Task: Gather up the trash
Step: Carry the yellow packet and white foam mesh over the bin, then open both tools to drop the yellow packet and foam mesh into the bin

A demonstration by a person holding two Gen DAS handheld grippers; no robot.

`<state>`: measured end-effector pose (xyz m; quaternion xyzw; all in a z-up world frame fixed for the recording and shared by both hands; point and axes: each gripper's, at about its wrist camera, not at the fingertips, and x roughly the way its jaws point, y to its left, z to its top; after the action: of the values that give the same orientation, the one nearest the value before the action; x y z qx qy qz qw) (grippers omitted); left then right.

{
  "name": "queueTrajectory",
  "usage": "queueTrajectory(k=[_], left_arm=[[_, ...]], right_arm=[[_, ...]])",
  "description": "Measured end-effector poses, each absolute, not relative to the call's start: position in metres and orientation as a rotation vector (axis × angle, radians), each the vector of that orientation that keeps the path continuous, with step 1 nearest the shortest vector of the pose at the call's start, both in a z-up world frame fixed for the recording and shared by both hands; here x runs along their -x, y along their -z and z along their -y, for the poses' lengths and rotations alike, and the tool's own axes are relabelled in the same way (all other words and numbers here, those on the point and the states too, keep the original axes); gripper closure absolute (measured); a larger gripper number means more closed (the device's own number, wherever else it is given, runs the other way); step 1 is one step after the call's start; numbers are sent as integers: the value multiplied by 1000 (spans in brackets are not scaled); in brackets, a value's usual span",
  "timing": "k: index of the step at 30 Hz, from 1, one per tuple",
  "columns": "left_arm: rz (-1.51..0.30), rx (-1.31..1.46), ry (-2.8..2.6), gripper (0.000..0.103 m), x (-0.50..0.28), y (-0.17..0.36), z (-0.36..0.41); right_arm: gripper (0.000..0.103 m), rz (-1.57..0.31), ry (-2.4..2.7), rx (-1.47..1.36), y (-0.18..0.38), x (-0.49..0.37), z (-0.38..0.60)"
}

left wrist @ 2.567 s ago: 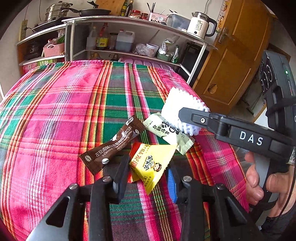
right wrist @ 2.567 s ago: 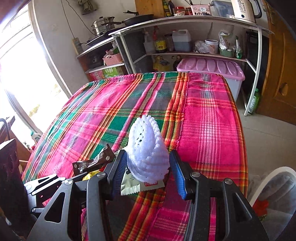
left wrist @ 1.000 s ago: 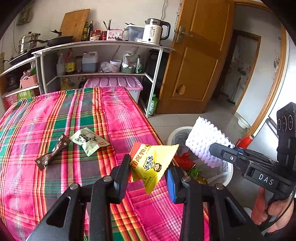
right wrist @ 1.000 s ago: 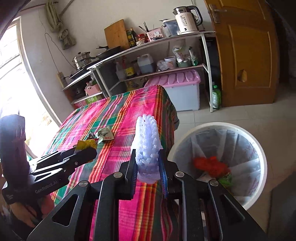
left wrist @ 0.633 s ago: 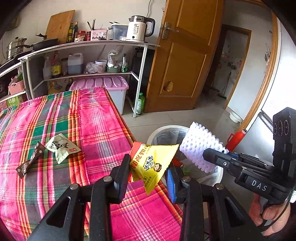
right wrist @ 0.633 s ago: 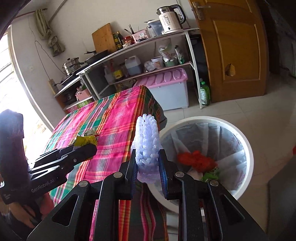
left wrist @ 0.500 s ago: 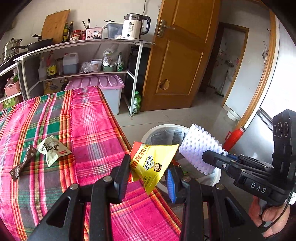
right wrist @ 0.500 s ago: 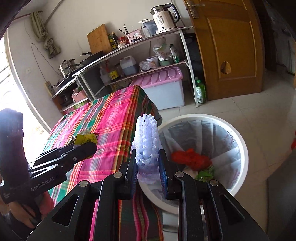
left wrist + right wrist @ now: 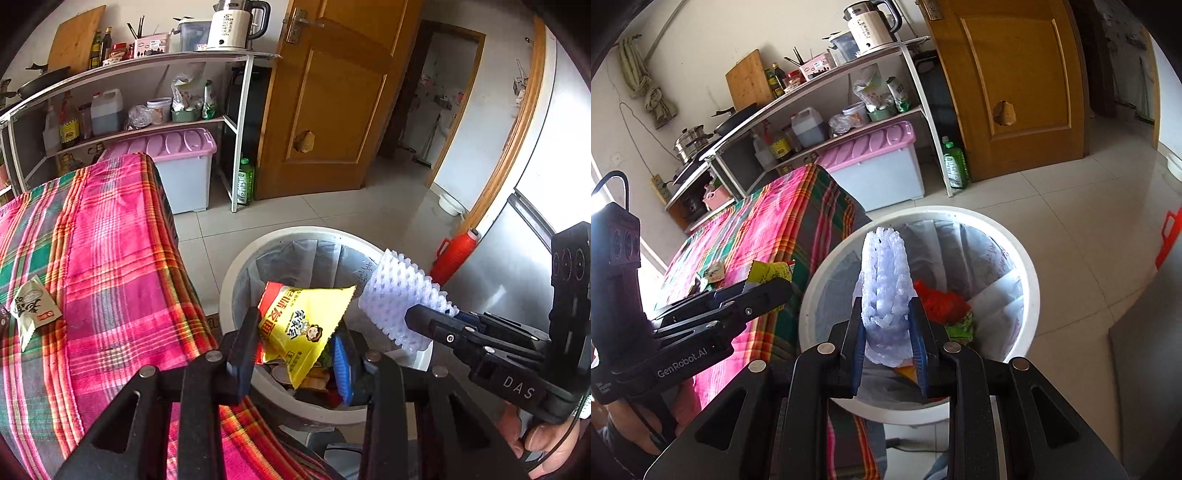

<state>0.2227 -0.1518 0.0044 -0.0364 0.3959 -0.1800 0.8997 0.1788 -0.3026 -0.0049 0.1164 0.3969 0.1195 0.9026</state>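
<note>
My left gripper (image 9: 293, 354) is shut on a yellow snack wrapper (image 9: 301, 323) and holds it over the near rim of the white trash bin (image 9: 236, 266). My right gripper (image 9: 888, 350) is shut on a white foam fruit net (image 9: 884, 291) and holds it above the bin (image 9: 1030, 295). The net also shows in the left wrist view (image 9: 399, 299), over the bin's right rim. Red and green trash (image 9: 942, 306) lies in the bin. A pale green packet (image 9: 33, 312) lies on the plaid tablecloth (image 9: 110, 266).
The table edge stands just left of the bin. A pink-lidded storage box (image 9: 181, 162) and a metal shelf rack (image 9: 140, 92) stand behind it. A wooden door (image 9: 332, 103) and a red object (image 9: 452, 254) by a steel cabinet are to the right.
Both grippers have carried their items off the table, rightward, to above the trash bin. Both grips are unchanged.
</note>
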Motion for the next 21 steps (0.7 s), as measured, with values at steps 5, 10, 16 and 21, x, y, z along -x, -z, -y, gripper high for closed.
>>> queueTrajectory(k=[5,10,16,21], left_arm=[[-861,72,377,63,-231,6,160],[-863,89,379,52,-231,7,158],[-847,101,382,52,-228,2,153],[-830,107,378,52,-221,-4,146]], right_arm=[[76,-841,-226,-252,13,-179,310],[70,-835,-223,-255,13,-179,313],[69,-828,-219,-241,10,-177,308],[69,-814,-225,-227,4,-173,304]])
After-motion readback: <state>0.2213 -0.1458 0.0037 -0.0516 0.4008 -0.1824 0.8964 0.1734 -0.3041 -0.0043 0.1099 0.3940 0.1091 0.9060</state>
